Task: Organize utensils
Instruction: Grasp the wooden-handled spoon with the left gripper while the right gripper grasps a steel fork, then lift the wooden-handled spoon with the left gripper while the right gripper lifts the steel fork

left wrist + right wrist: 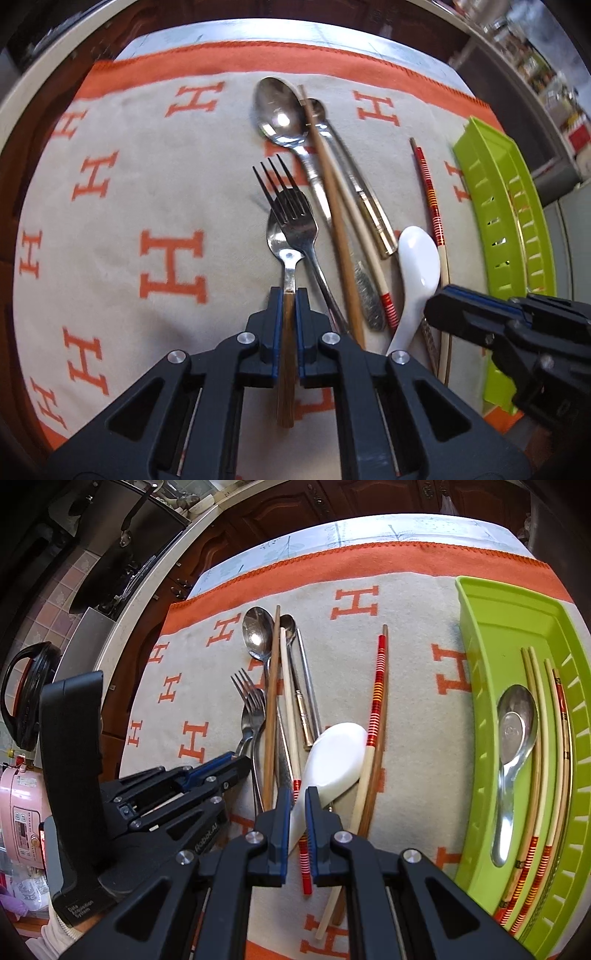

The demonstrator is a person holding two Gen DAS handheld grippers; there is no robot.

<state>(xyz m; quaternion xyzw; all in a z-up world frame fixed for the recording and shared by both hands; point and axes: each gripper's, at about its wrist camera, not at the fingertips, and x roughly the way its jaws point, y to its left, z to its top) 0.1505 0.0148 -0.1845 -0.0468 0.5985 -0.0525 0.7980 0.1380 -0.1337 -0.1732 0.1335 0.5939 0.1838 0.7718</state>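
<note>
1. Orange-bordered cloth [122,192] with H marks covers the table, utensils heaped mid-cloth.
2. Left gripper [289,295] is clamped on a wooden-handled spoon [286,258], its bowl under a fork [295,218].
3. Right gripper [296,797] pinches the white ceramic spoon [338,753] by its handle.
4. Green tray [491,635] at right holds a metal spoon [515,716] and chopsticks [537,746].
</note>
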